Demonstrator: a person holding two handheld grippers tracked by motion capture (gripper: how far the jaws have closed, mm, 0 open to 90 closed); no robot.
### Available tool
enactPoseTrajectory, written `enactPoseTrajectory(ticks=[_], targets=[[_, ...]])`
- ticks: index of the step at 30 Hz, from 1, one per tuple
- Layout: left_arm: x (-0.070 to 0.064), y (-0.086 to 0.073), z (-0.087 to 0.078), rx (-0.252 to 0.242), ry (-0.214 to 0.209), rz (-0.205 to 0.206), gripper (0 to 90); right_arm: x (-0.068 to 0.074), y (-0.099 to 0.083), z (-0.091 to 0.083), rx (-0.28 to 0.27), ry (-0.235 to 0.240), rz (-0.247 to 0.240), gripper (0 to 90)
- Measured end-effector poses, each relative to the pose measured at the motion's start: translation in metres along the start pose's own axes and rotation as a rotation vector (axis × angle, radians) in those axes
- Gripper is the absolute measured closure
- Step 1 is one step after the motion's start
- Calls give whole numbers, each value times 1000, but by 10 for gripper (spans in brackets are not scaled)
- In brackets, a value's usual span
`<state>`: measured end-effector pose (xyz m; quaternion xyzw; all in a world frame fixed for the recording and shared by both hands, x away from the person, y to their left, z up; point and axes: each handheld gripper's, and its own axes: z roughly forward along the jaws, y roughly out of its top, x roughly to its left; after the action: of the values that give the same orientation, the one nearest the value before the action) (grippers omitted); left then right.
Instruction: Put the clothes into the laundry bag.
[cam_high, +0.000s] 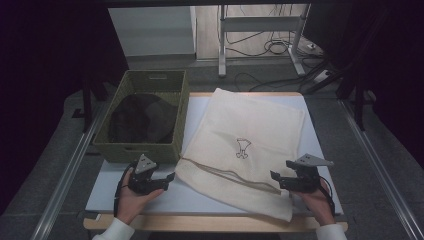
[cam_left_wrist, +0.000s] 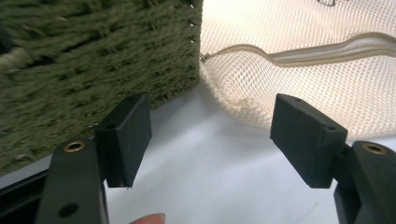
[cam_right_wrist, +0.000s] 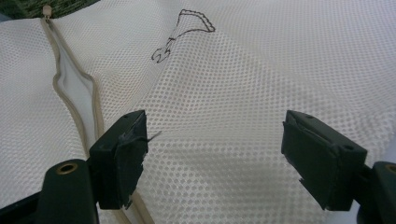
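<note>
The high view looks forward and down over the whole table (cam_high: 150, 197) from its near side. Each gripper view sits low and close, both sharing the mesh bag's (cam_high: 250, 130) zip (cam_left_wrist: 322, 49).

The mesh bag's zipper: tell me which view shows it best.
The right gripper view: the zipper runs close up and partly open, with its end near the green basket. The left gripper view catches one stretch beyond the open jaws. The high view shows its whole line across the mesh bag, small and dim.
</note>
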<state>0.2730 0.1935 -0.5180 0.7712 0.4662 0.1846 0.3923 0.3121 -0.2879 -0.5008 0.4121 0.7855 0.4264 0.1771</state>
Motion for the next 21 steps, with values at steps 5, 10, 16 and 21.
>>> enactPoseTrajectory(ticks=[5, 10, 16, 21], targets=[[-8, 2, 4, -1, -6, 26, 283, -10, -7, -10, -9, -19, 26, 226], [-6, -4, 1, 11, 4, 22, 274, -15, -5, -10, -7, -21, 35, 227], [0, -7, -2, -5, 1, 2, 270, -15, -4, -11, -2, -23, 56, 229], [2, -7, -2, -16, -4, 3, 276, -15, -1, -8, 13, -18, 49, 237]])
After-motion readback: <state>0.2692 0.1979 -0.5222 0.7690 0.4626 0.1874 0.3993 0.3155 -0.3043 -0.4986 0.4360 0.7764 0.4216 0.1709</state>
